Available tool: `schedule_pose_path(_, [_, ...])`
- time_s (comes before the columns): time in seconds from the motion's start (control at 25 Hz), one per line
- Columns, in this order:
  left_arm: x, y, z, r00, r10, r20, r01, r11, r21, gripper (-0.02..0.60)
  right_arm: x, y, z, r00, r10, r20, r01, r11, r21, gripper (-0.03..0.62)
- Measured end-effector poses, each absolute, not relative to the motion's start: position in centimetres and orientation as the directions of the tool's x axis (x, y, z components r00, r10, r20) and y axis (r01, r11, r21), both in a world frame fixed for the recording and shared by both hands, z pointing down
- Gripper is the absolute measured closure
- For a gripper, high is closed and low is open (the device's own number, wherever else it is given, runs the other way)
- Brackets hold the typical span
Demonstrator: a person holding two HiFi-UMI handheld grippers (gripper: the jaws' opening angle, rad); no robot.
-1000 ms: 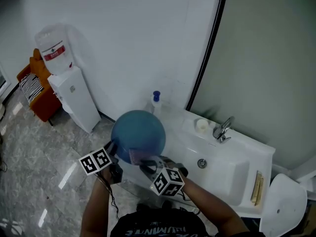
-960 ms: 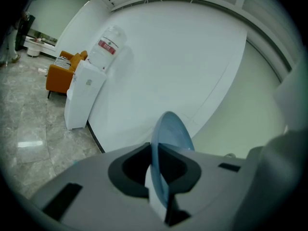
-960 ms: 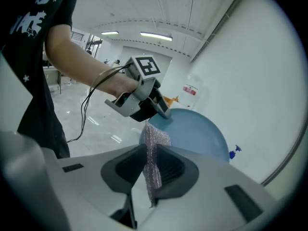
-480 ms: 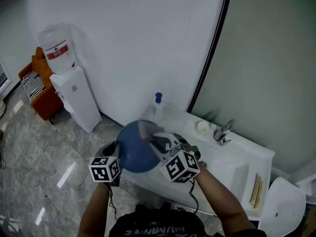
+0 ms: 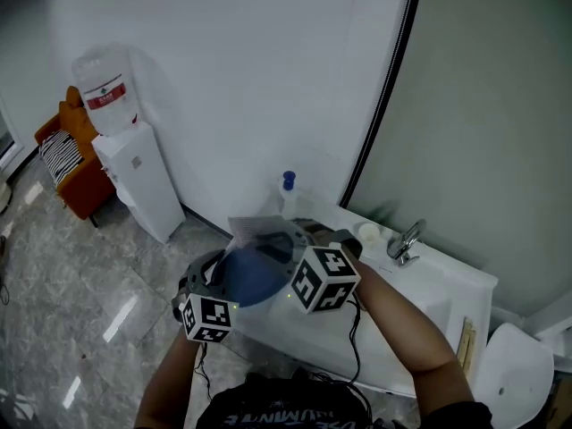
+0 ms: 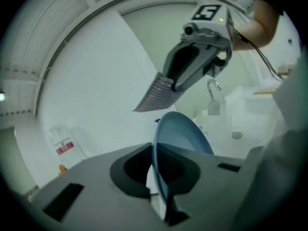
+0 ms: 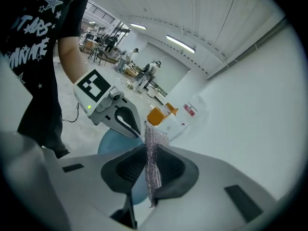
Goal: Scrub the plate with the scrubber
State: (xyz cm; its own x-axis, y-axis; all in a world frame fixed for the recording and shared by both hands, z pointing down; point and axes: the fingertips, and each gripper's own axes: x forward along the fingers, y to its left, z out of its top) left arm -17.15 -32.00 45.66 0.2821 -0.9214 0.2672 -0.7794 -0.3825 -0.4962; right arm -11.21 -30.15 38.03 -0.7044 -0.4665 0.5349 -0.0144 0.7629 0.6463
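Now your left gripper (image 6: 158, 177) is clamped on the rim of the blue plate (image 6: 182, 134), and the plate has rolled. A second ago its full round face looked up at the head camera; now it sits tilted and half hidden at the centre of that frame. Your right gripper (image 7: 150, 174), pinched tight on the grey mesh scrubber (image 7: 154, 150), has climbed from below the plate to above it. In the left gripper view the scrubber hangs over the plate's upper edge, apart from it. The right gripper's marker cube (image 5: 324, 278) covers the plate's right side. Behind stand the white sink (image 5: 447, 280) with its tap (image 5: 404, 236), a blue-capped bottle (image 5: 287, 191) and, at upper left, a water dispenser (image 5: 136, 181).
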Motion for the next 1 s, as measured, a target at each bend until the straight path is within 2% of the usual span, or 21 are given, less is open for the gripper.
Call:
schedule_pose_path(0.28, [-15.5,-31.3,44.8,0.275,-0.938,0.21,-0.614,-0.34,-0.713,0.554,-12.2,-29.1,40.2,-0.624,-0.313,0.716,0.197,0.823,0.533,0.517])
schedule_pose_path(0.4, [-15.7,-31.2,44.6,0.275,-0.942,0.192,-0.595,-0.324,-0.735,0.554,-11.9,-29.4,40.9,-0.59,-0.301,0.749,0.22,0.833,0.508,0.517])
schedule_pose_path(0.68, [-16.6,-30.6,44.0,0.281,-0.95,0.139,-0.647,-0.295,-0.703,0.553,-9.8,-31.5,41.7,-0.61,-0.323,0.723,0.093,0.878,0.47,0.517])
schedule_pose_path(1.0, [-17.6,-30.6,44.1,0.308,-0.942,0.133,-0.798,-0.332,-0.503,0.552,-6.2,-33.5,43.4,-0.652,-0.348,0.673,-0.12,0.924,0.362,0.517])
